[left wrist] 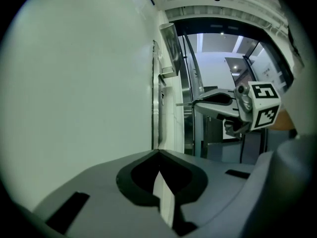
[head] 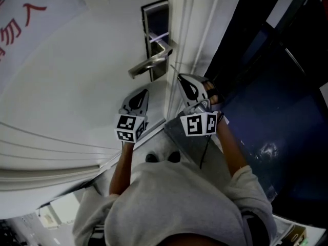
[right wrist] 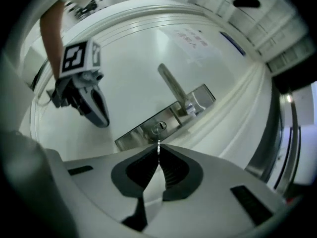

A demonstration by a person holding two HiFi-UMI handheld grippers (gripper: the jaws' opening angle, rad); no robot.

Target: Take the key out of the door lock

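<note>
1. Nearest the camera is a person in a grey hooded top (head: 179, 204), with both forearms reaching up toward the door.
2. The left gripper (left wrist: 158, 155) has its jaws together with nothing between them. It is held off the door's white face, beside the lock plate's lower end and not touching it.
3. The right gripper (right wrist: 157, 155) points at the lock plate, near the door's latch edge. Its jaws are clamped on the key (right wrist: 158, 145), which is seen edge-on as a thin metal strip sticking out past the tips.
4. The key's tip points straight at the keyhole (right wrist: 157, 128). In the left gripper view a narrow gap shows between the tip and the plate, so the key looks just clear of the lock.
5. The keyhole sits in the lower part of the steel lock plate (right wrist: 133, 135), below the lever handle (right wrist: 172, 87).
6. The lever handle stretches from the plate across the white door (right wrist: 129, 73), away from the latch edge.
7. Farthest off, a paper notice with red characters (head: 20, 14) is stuck on the door, well apart from the lock.
</note>
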